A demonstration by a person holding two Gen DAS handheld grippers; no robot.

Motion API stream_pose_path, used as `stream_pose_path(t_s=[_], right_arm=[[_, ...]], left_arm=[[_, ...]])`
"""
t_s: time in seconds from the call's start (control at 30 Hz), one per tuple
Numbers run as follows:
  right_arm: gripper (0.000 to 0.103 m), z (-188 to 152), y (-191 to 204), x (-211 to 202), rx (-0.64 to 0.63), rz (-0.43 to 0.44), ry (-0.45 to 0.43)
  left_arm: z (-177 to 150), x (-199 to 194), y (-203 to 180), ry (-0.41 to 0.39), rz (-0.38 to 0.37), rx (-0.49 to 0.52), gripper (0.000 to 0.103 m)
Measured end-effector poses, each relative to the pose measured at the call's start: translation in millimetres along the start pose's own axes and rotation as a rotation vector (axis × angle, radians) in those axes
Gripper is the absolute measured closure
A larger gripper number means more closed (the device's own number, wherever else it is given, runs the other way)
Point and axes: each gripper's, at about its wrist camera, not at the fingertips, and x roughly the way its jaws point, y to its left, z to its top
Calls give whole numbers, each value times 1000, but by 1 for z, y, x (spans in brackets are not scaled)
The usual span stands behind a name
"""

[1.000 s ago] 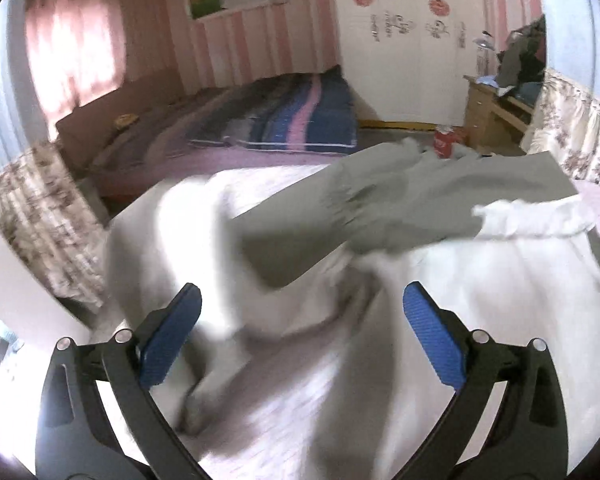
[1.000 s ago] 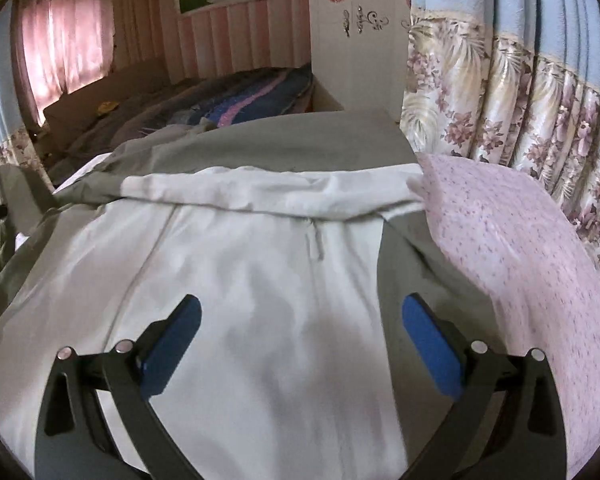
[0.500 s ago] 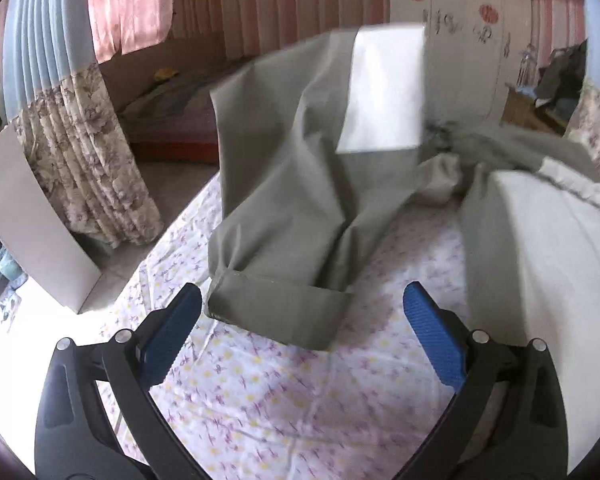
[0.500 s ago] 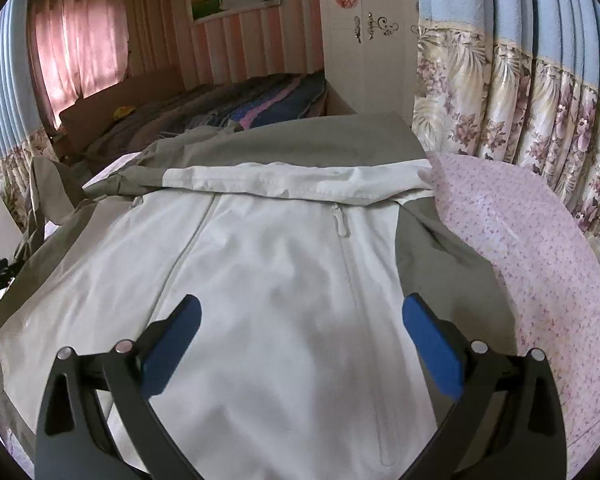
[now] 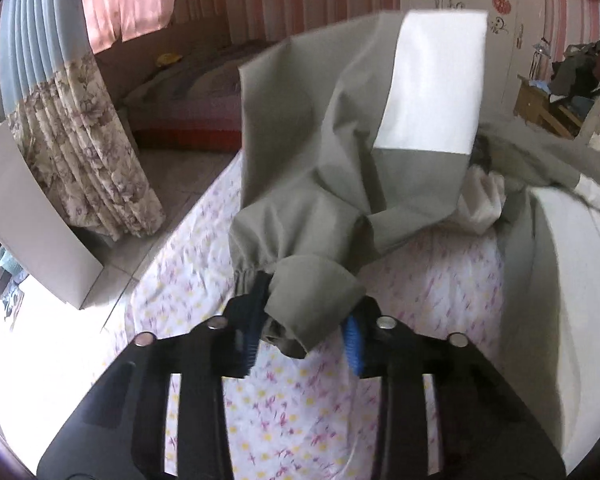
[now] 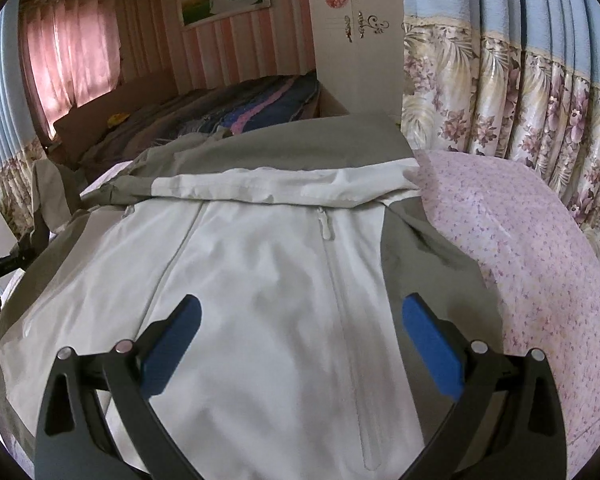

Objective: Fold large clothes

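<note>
A large white and olive-grey jacket lies spread, front up, on a bed with a floral sheet. Its zip pocket and hood face away from me. My left gripper is shut on the cuff of the jacket's olive sleeve, and the sleeve rises above the sheet. My right gripper is open and empty, hovering just above the jacket's white front panel.
A pink floral pillow lies right of the jacket. Floral curtains hang at the right and another curtain at the left. A second bed stands behind. A white board leans by the bed's left edge.
My left gripper has closed on the sleeve cuff, which lay loose between the open fingers half a second ago. The right gripper has stayed open over the jacket, drawing back slightly.
</note>
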Motion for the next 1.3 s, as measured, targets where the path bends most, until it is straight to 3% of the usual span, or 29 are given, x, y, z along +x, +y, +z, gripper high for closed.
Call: stream_pose_path(t_s=[0.27,0.5,0.7,0.87,0.93,0.97,1.0,1.07,1.1,1.3], right_arm=[[2,26,3,-7,-25,4,-42],[2,43,-6,-10,-21,-3,-68],[2,49,-21,-8,3,-11,-79],[2,54,-33,-3,23,-26,-79],[2,54,-38,0,30,-32,-75],[2,54,-40,1,31,-34,-73],[2,54,-42,2,33,-38,-71],[2,53,-47,5,42,-45,-64],[2,53,-48,6,46,-47,-61],[2,51,-41,10,41,-10,-67]], left_arm=[[39,-28,-29,-114,1,63,78],[84,-56,-87,-203,-33,142,82],[114,-73,-174,-283,-107,300,83],[118,-71,-250,-260,-266,379,83],[110,-72,-277,-251,-327,409,75],[106,-73,-288,-243,-355,422,60],[98,-77,-301,-248,-394,434,38],[83,-86,-313,-272,-431,447,8],[75,-90,-318,-278,-453,452,3],[54,-117,-308,-282,-486,437,3]])
